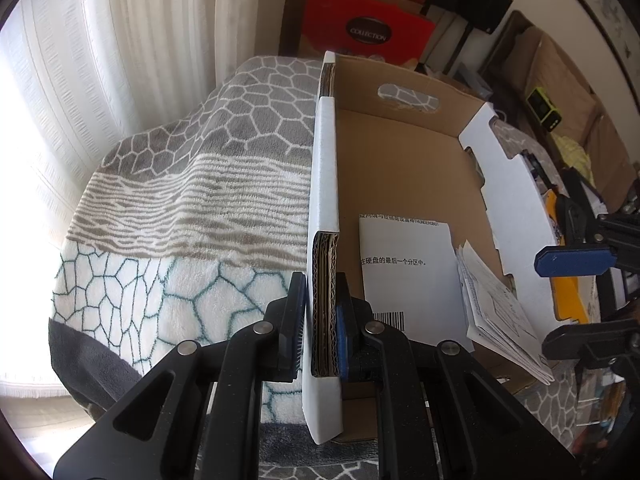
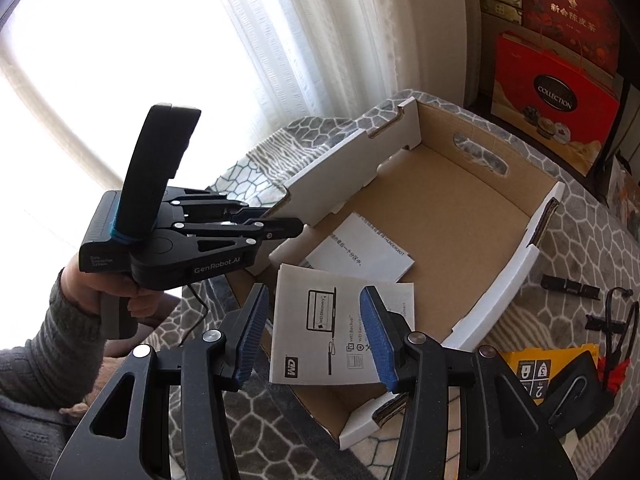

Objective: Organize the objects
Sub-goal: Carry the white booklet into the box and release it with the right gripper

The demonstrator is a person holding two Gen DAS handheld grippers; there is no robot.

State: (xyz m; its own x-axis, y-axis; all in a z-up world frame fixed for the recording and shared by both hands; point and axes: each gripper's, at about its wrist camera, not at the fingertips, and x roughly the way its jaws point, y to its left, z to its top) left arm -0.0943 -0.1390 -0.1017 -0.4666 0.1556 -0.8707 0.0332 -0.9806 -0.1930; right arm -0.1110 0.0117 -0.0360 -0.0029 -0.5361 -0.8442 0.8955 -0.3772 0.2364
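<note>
Left gripper [image 1: 322, 320], nearest at 6 o'clock in the left wrist view: jaws clamped tight on the side wall of the cardboard box [image 1: 324, 184], one finger outside, the blue pad inside. In the right wrist view the same gripper [image 2: 286, 226] sits at 9 o'clock, pinching that wall, held by a hand [image 2: 100, 284] in a grey knit sleeve [image 2: 36, 344].

Right gripper [image 2: 316, 336]: jaws roughly half open, nothing gripped. Booklet [image 2: 340, 324] lies on the box floor below and between the blue pads; contact with the pads cannot be told. In the left wrist view the right gripper [image 1: 576, 300] shows at 3 o'clock, beside the far box wall.

Box [image 2: 460, 216] open-topped, resting on a patterned blanket [image 1: 180, 184]. Inside: the booklet [image 1: 500, 312] leaning at the near end, and a white printed sheet [image 1: 408, 276] flat beside it, partly tucked under the booklet in the right wrist view.

At 4 o'clock outside the box: yellow packaging [image 2: 536, 368], black cables [image 2: 616, 320]. Far, at 1 o'clock: red gift box [image 2: 556, 100]. Curtains [image 2: 320, 32] at 12.
</note>
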